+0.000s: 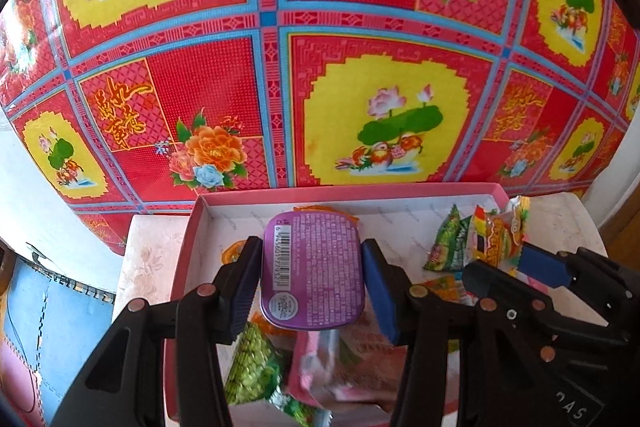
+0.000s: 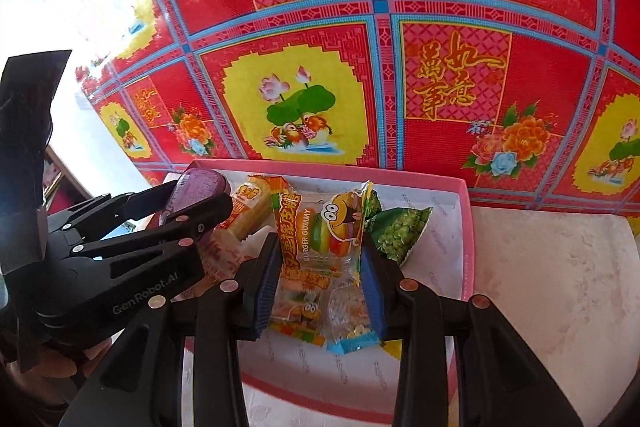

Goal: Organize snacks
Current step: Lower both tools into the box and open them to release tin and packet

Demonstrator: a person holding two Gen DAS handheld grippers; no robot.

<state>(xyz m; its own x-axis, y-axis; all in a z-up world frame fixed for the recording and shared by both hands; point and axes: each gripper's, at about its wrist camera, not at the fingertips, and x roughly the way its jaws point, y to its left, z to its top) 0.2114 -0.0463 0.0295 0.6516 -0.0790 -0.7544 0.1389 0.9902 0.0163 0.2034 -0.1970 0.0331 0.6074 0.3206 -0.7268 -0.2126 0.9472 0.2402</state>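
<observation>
From the left wrist camera, the left gripper (image 1: pixel 313 267) holds a purple tin (image 1: pixel 314 271) by its long sides, jaws clamped on it, barcode label facing the lens. The tin hangs over a pink-rimmed box (image 1: pixel 188 239) whose white floor carries loose snacks: a green pea packet (image 1: pixel 250 363) low between the fingers, a pink wrapper (image 1: pixel 320 359) beside it, an orange packet (image 1: pixel 232 253) partly hidden behind the left finger, and another orange one just behind the tin's far edge. To the right, the right gripper (image 1: pixel 508 259) reaches in from the side, closed on a burger gummy packet (image 1: pixel 498 235); two green triangular packets (image 1: pixel 448 239) lie just past it. The box sits on a pale marbled surface (image 1: pixel 148 247), against a red floral cloth (image 1: pixel 360 27).

From the right wrist camera, the right gripper (image 2: pixel 320 267) pinches the burger gummy packet (image 2: pixel 320 239) upright over the box (image 2: pixel 466 227) — its jaws are pressed into the crumpled wrapper. A clear candy wrapper (image 2: pixel 348 311) hangs at its lower end. A green pea packet (image 2: pixel 400 231) lies just right of the fingers, on the box floor. On the left, the left gripper (image 2: pixel 188 203) crosses the view with the purple tin (image 2: pixel 200 187) in its grip — it hides part of a yellow-orange packet (image 2: pixel 252 211).
</observation>
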